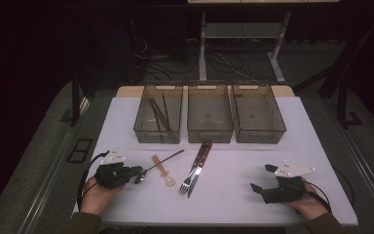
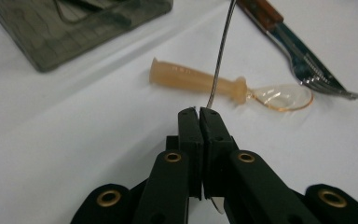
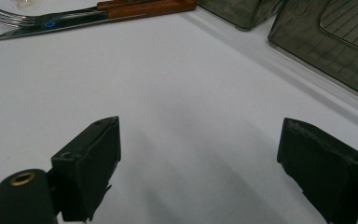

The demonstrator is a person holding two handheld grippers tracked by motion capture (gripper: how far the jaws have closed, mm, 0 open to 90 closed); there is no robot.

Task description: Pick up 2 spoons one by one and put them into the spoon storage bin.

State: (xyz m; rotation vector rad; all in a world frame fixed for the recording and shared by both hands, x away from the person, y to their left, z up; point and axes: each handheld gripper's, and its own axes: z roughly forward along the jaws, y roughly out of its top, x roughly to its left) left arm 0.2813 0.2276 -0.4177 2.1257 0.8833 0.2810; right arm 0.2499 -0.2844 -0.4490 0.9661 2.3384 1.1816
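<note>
Risk of slipping: the left hand-held gripper (image 2: 199, 111) pinches the thin dark metal spoon (image 1: 161, 161) right at the bowl end, so the long handle sticks out far ahead of the tips; in a lift, I judge it may swing or twist out of the pads.
Risk of knocking: the handle passes over the translucent amber plastic spoon (image 2: 223, 85) just ahead of the tips and could drag it.
Left grip: jaws pressed together on the metal spoon, whose bowl shows below the fingers (image 2: 189, 140).
Spoon's place: between the left jaws, handle running straight ahead toward the smoky transparent plastic bin with dark sticks (image 1: 158, 114).
Right hand-held gripper (image 1: 262, 178): jaws spread wide, nothing between them, over bare white table (image 3: 177, 84).
Neighbours: the wooden-handled steel fork and knife (image 1: 195, 168) lie beyond the amber spoon.
</note>
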